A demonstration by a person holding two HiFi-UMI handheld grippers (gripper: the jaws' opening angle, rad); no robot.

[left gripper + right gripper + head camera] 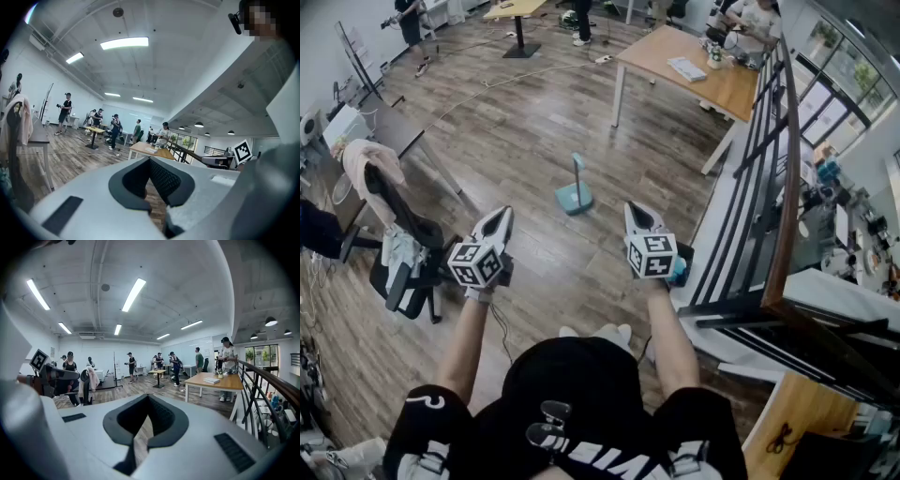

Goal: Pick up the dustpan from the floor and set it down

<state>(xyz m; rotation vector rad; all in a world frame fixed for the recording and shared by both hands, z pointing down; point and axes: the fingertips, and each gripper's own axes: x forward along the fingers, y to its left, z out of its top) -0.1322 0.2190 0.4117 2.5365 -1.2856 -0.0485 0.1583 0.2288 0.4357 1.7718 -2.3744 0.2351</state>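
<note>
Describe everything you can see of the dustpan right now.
The dustpan is pale teal, plastic by its look: a flat pan resting on the wooden floor with a thin handle standing upright from it. It sits on open floor ahead of the person, touched only by the floor. Finer detail is too small to tell.

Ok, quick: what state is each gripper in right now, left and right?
Left gripper: jaws closed, holding nothing.
Right gripper: jaws closed, holding nothing.
</note>
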